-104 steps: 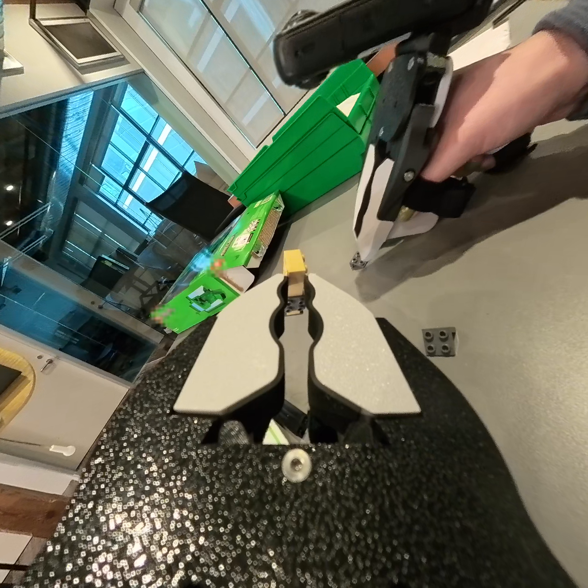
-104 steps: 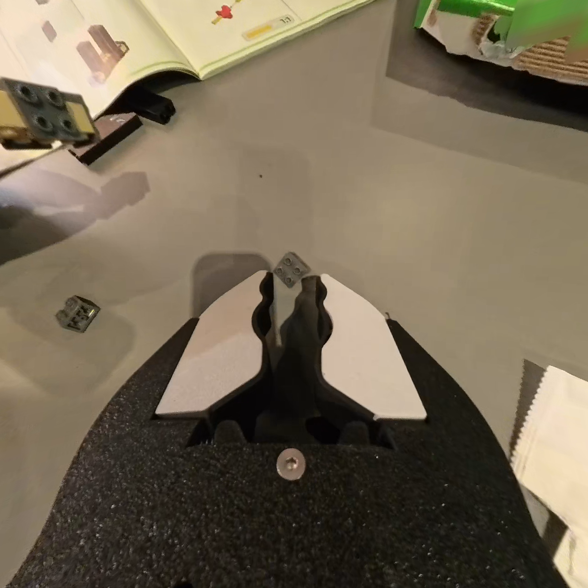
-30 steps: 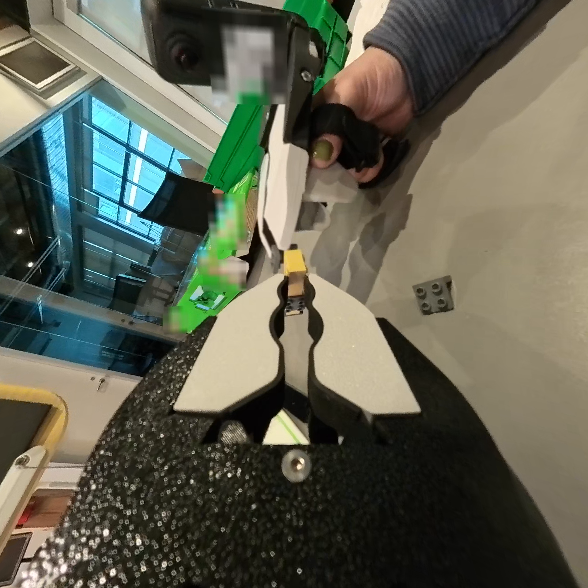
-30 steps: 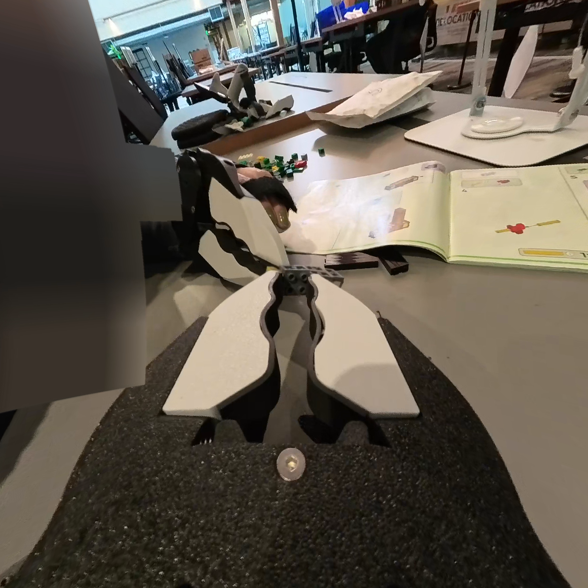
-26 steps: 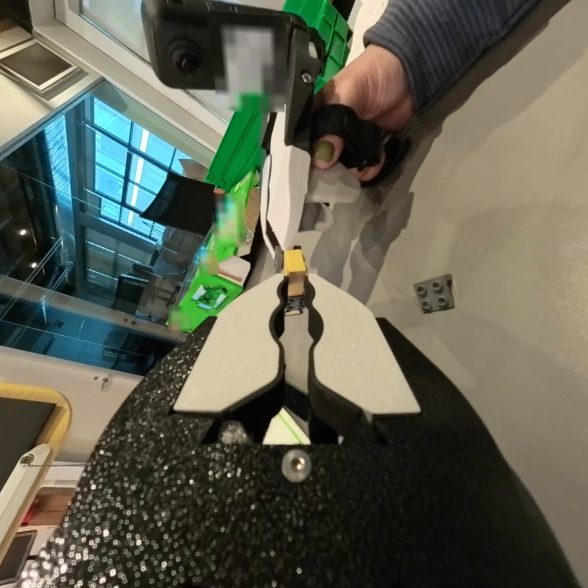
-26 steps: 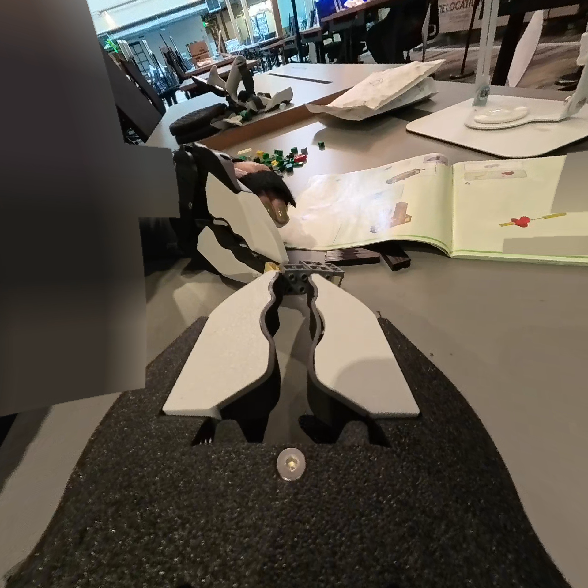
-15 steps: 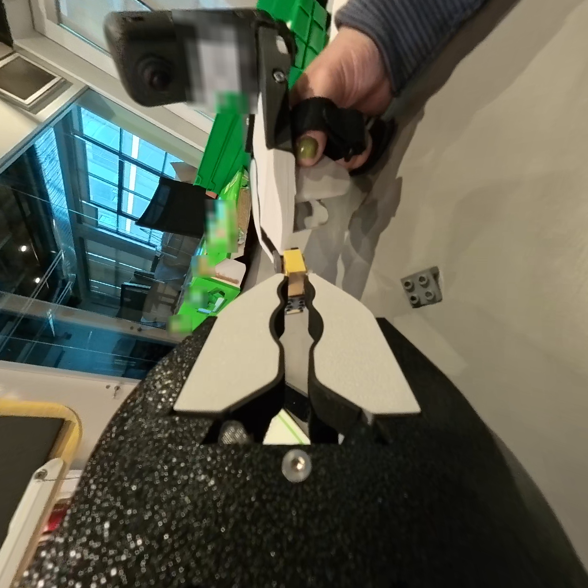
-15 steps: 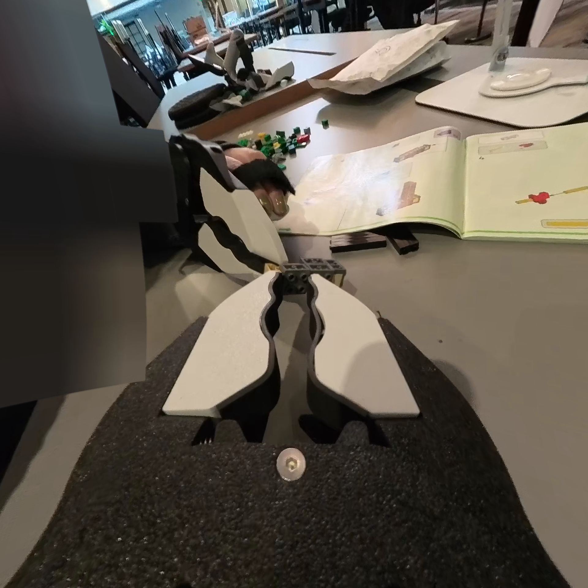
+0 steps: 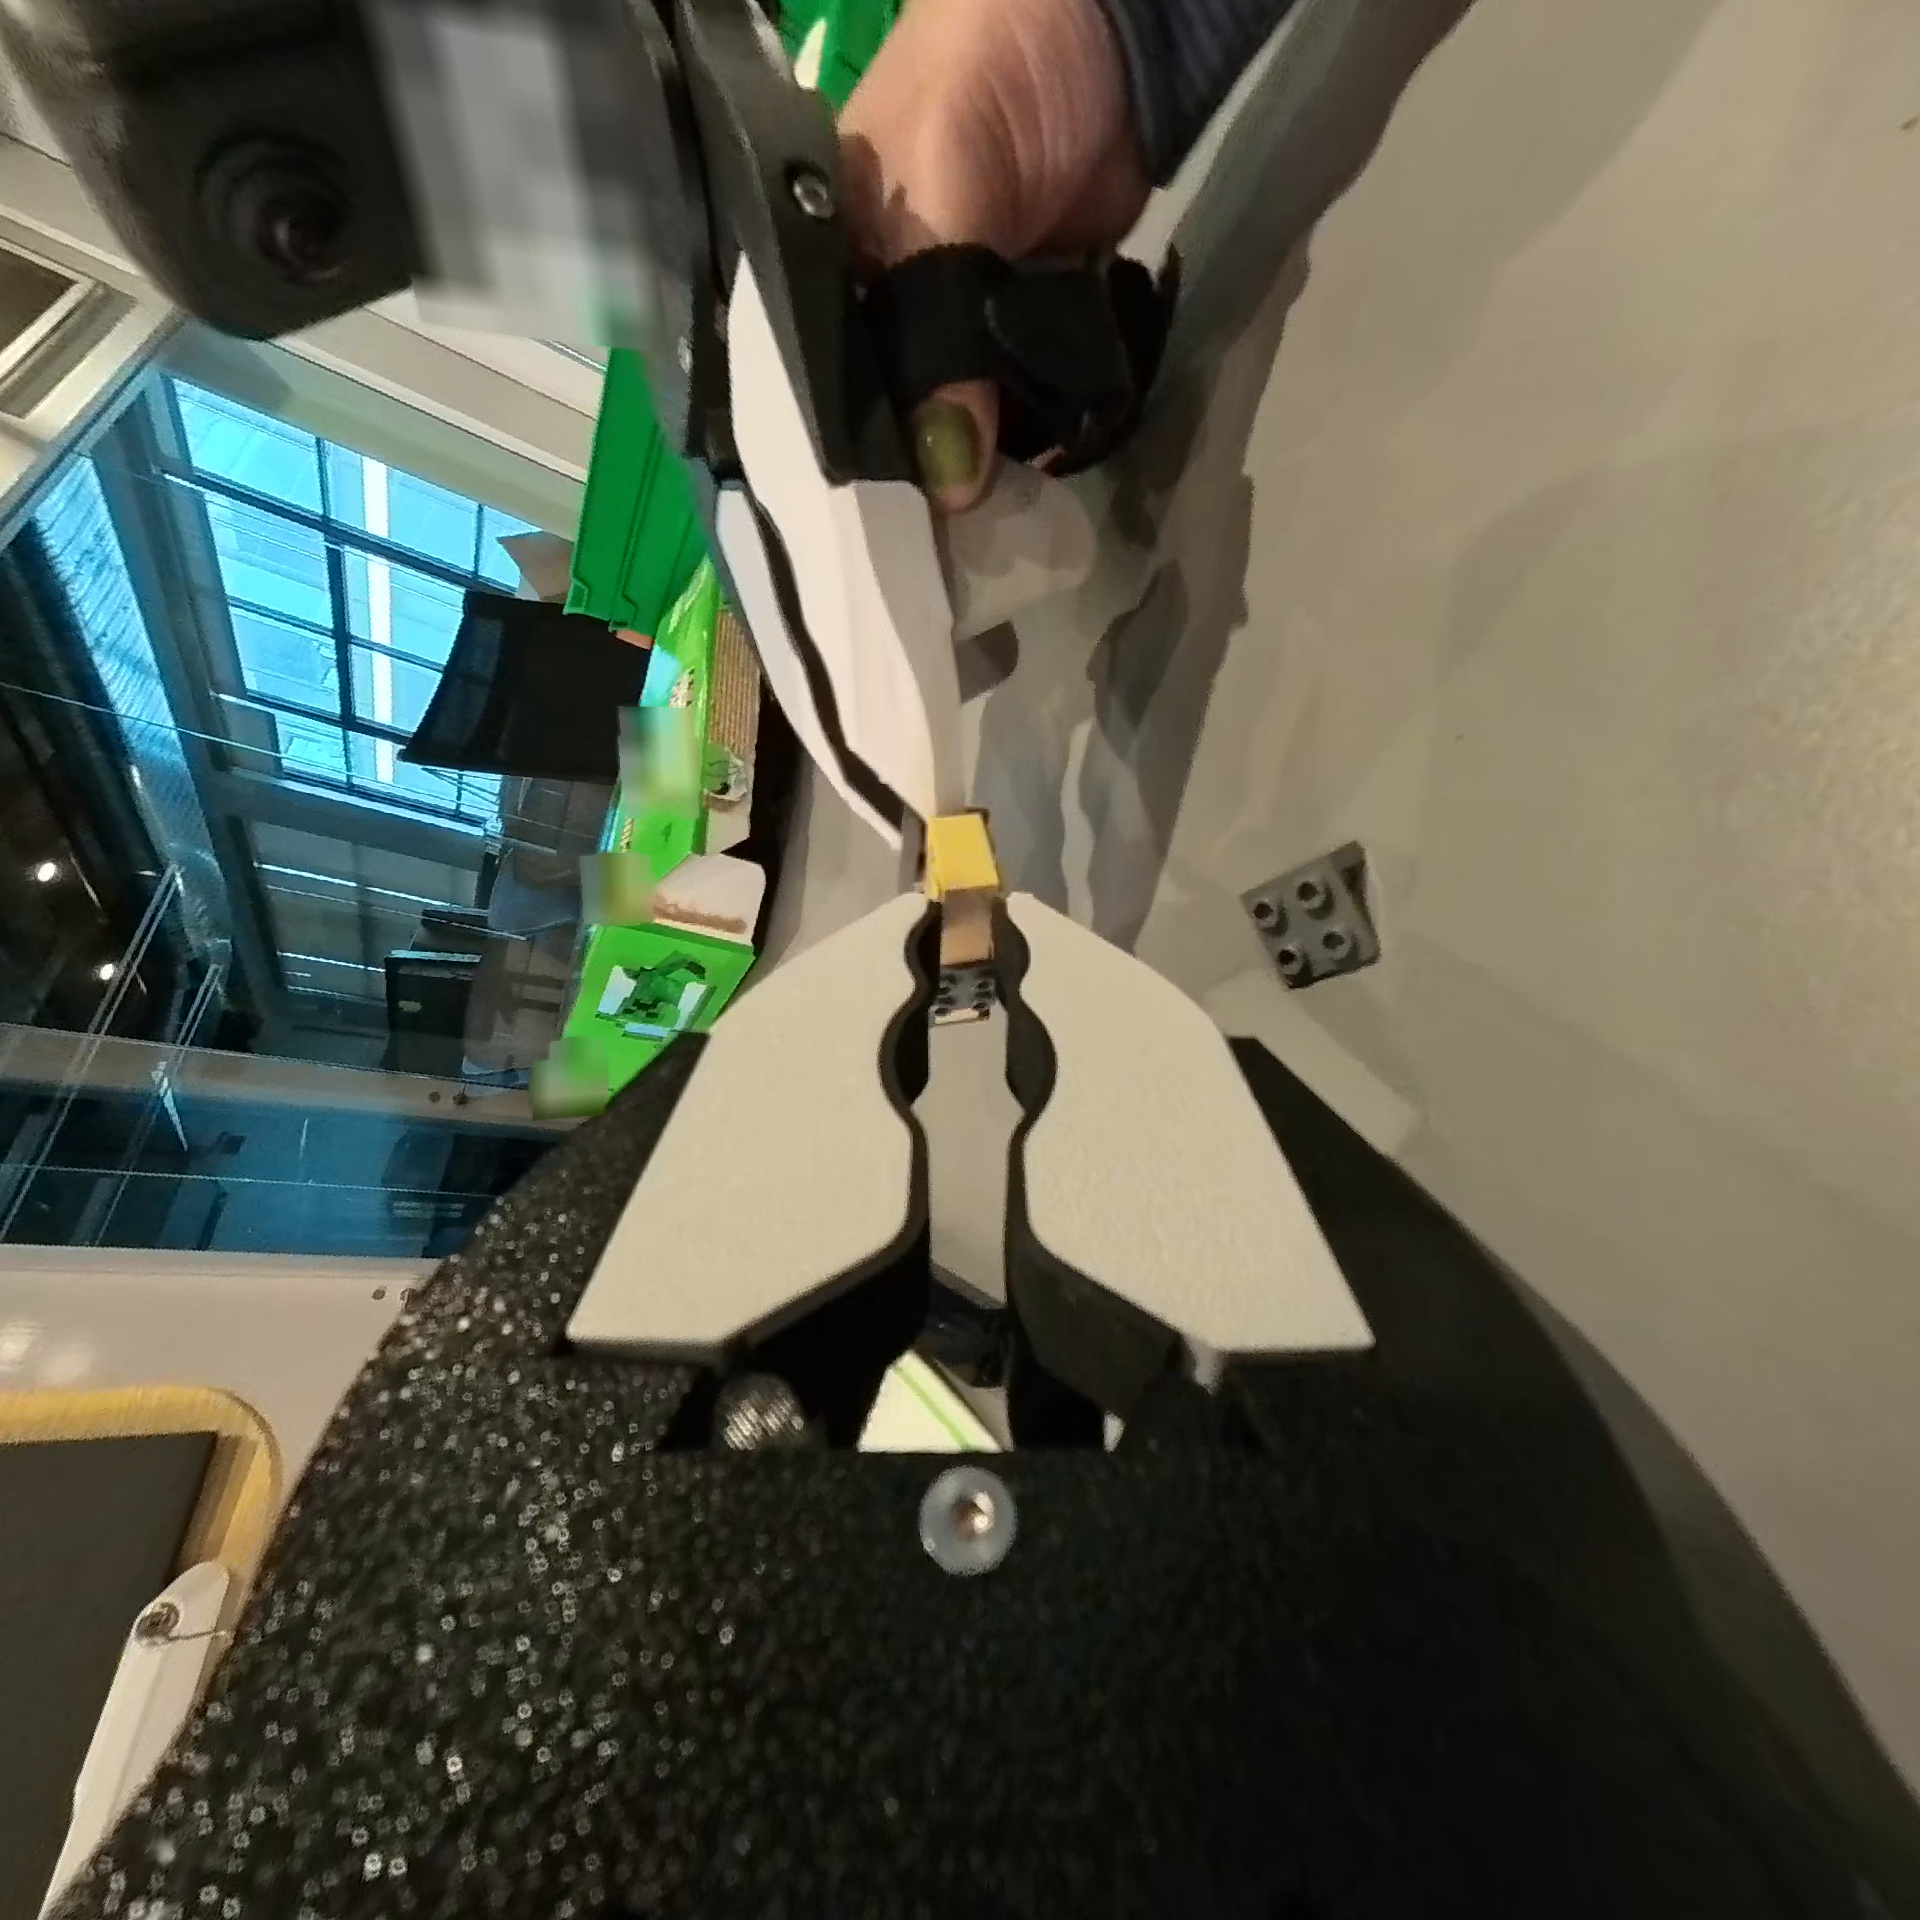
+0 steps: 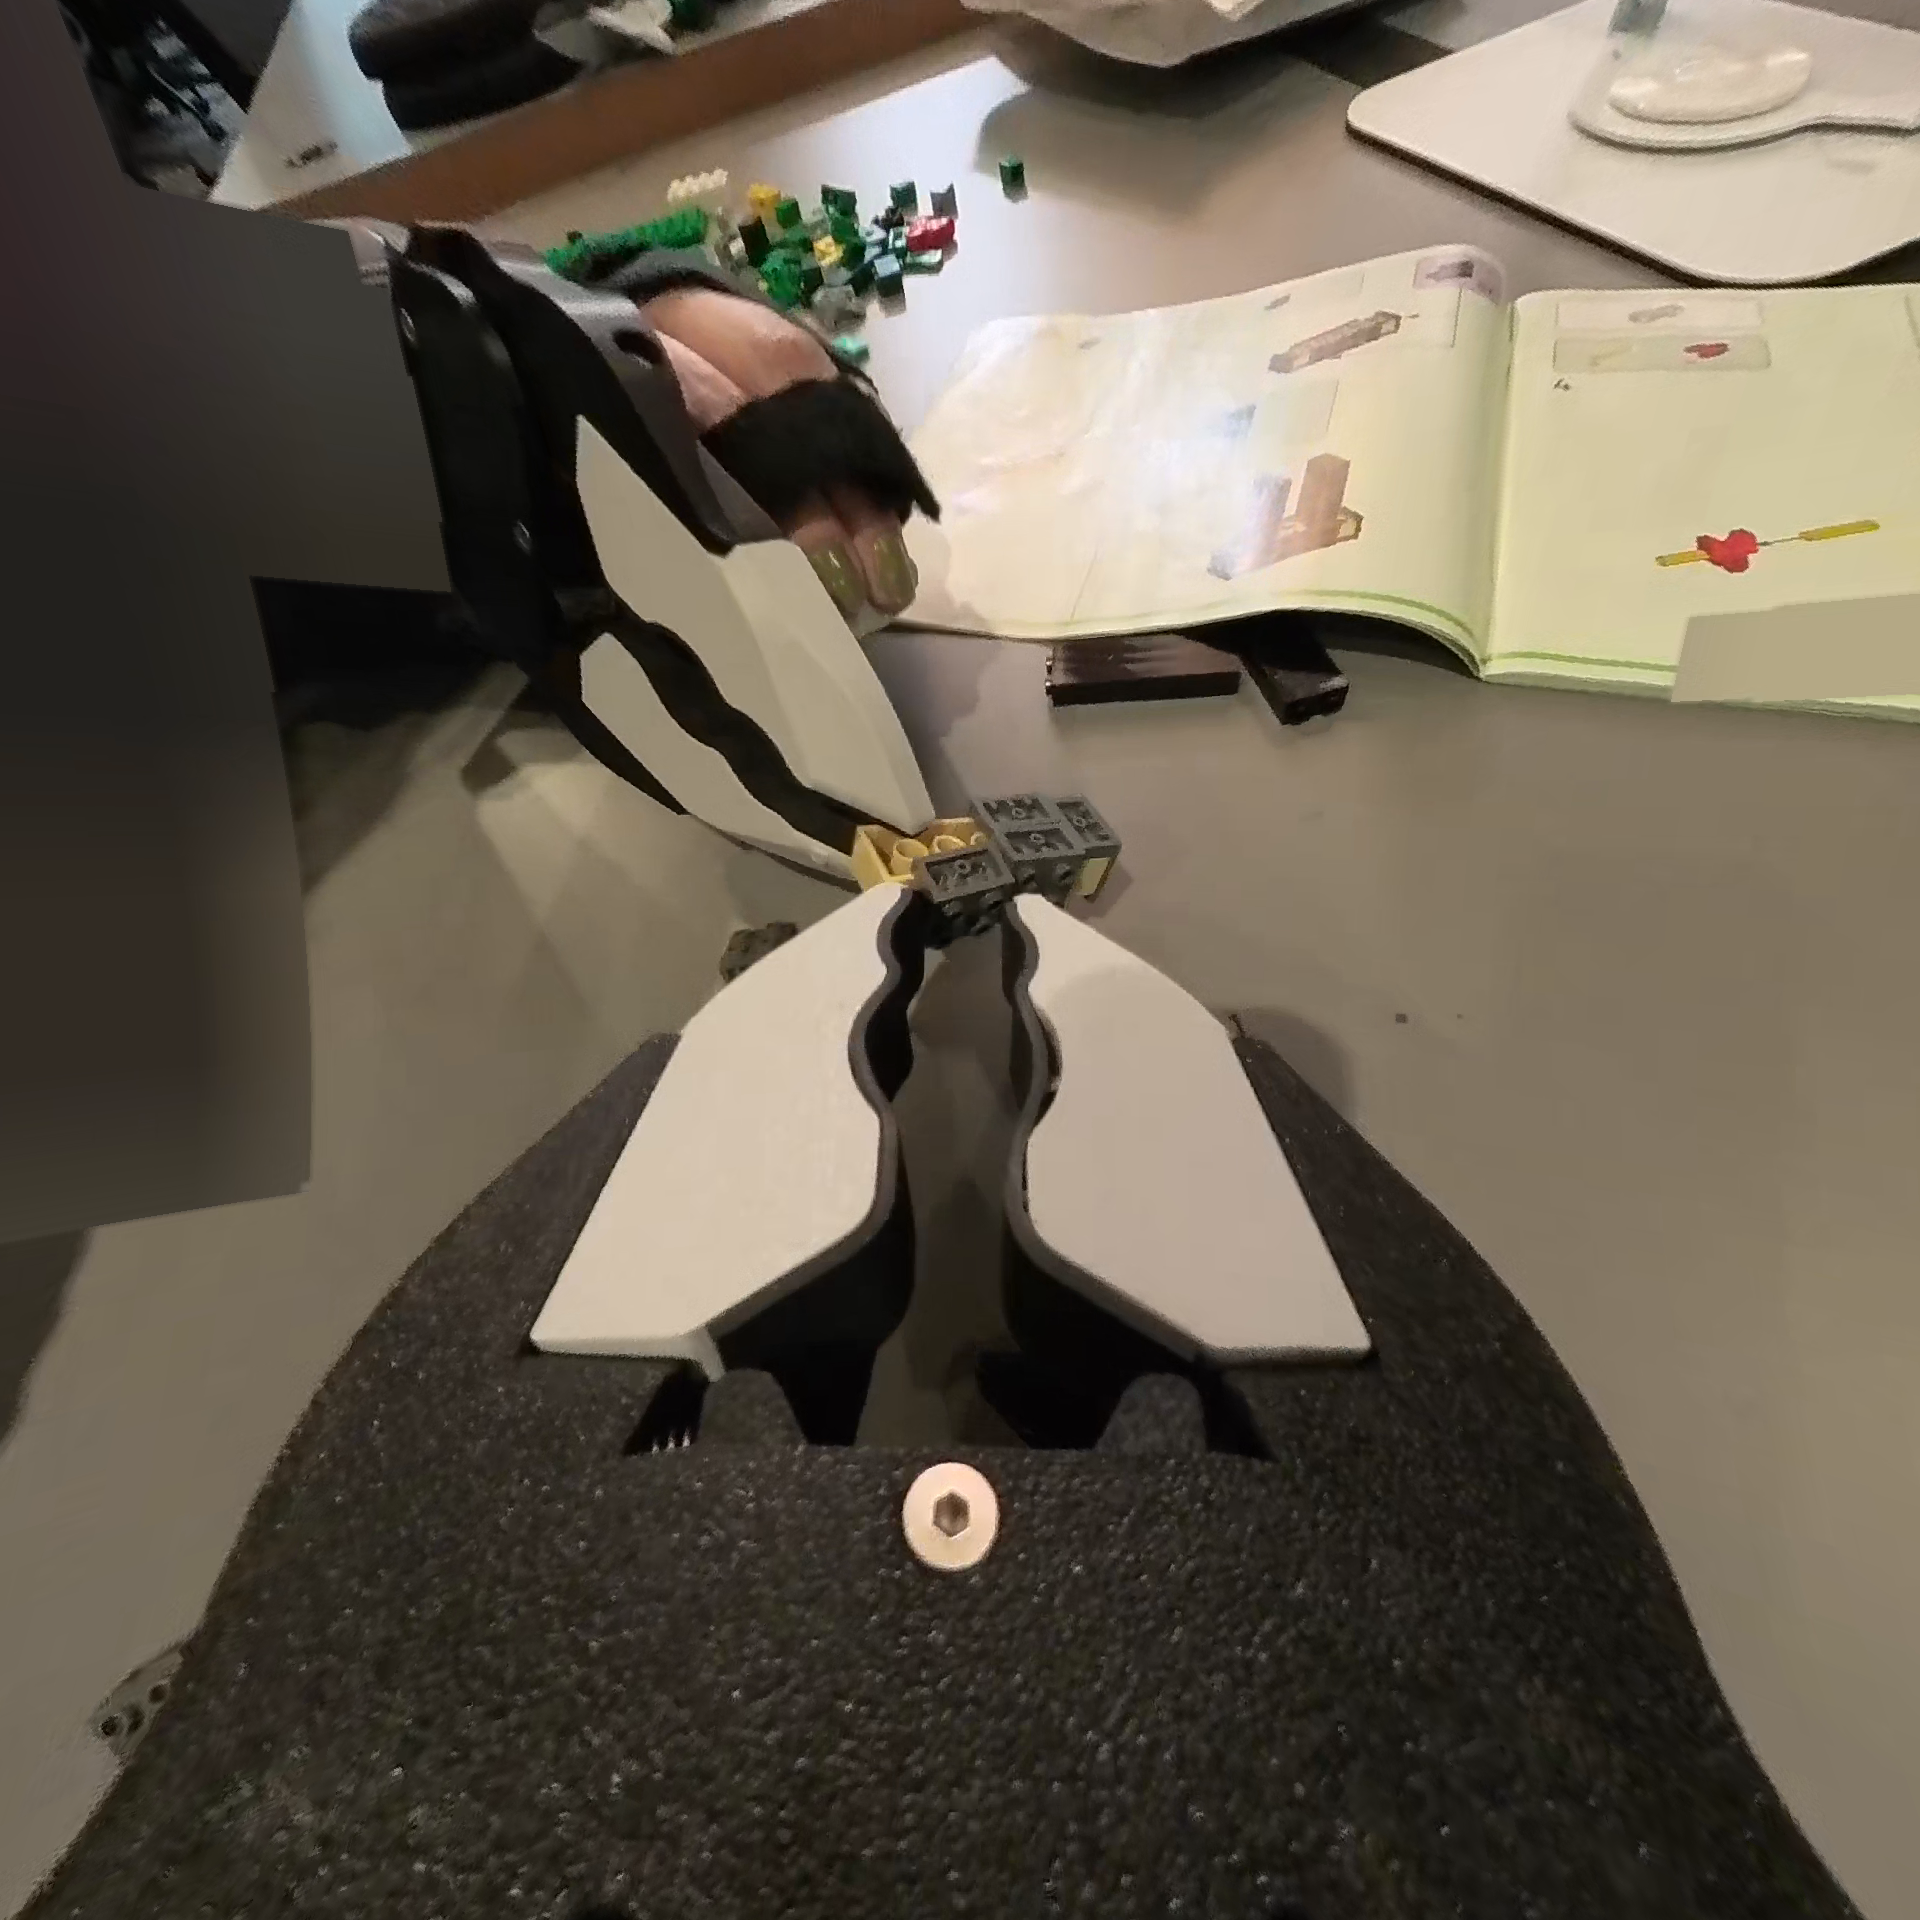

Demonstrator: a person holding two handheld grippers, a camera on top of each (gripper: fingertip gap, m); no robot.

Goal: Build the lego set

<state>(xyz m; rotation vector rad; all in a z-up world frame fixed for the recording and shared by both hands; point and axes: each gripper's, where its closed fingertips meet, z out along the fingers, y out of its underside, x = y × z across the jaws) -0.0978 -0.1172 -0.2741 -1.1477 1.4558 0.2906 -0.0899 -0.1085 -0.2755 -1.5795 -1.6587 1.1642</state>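
Note:
My left gripper [image 9: 964, 916] is shut on a small assembly of a yellow brick [image 9: 960, 865], a tan part and dark grey pieces, held above the grey table. My right gripper [image 10: 961, 914] is shut on a small dark grey plate [image 10: 964, 878] and presses it against that assembly [image 10: 1039, 836], tip to tip. In the right wrist view the left gripper [image 10: 883, 836] reaches in from the upper left. In the left wrist view the right gripper [image 9: 914, 821] comes down from above, held by a hand. How far the plate is seated is hidden.
A loose grey 2x2 plate [image 9: 1314, 914] lies on the table. An open instruction booklet [image 10: 1403, 468], dark brown plates [image 10: 1143, 681], a pile of loose bricks [image 10: 821, 239] and a white base [image 10: 1662, 135] lie beyond. Green bins [image 9: 644, 499] and a green box [image 9: 665, 977] stand farther off. My two grippers' fingertips are within a few centimetres of each other.
The right gripper lifted the grey plate off the table and brought it to the left gripper's assembly. In the last second the two grippers closed in and the plate met the assembly.

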